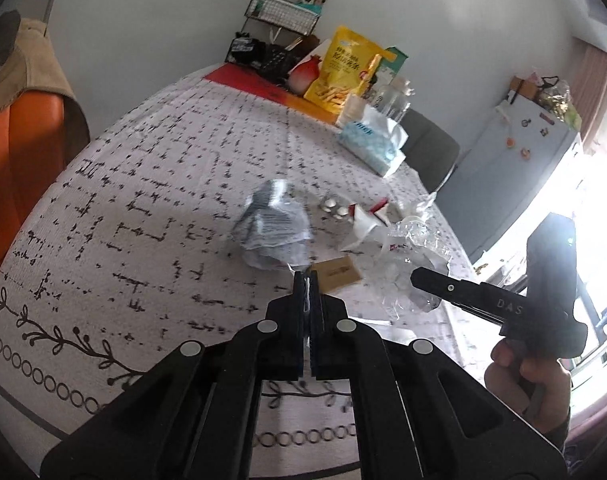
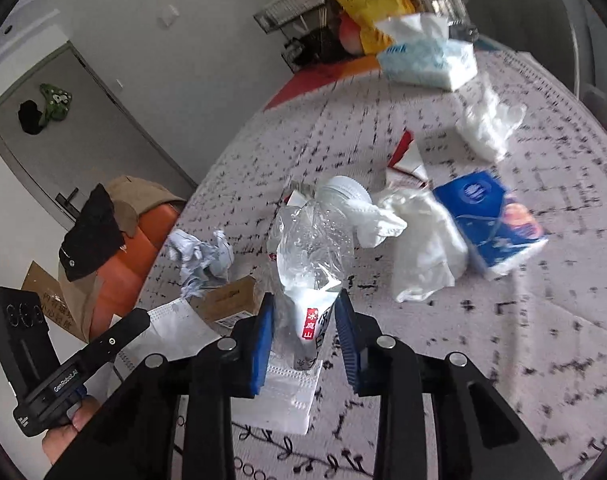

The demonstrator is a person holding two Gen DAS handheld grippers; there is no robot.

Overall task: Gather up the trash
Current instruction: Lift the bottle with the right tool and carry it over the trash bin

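Here, right tool [image 2: 305, 320] gripping crushed plastic bottle [image 2: 309, 248], left tool [image 1: 308, 280] pinching white face mask [image 2: 175, 322]

1 bottle [image 2: 309, 248], 2 tissue pks [image 2: 429, 58]

tissue box [image 2: 427, 62], yellow snack bag [image 1: 341, 70], fridge [image 1: 515, 152]

Both black plastic grippers, left gripper [image 1: 308, 280] and right gripper [image 2: 303, 312], carry silver rivets, blue pads and white lettering.
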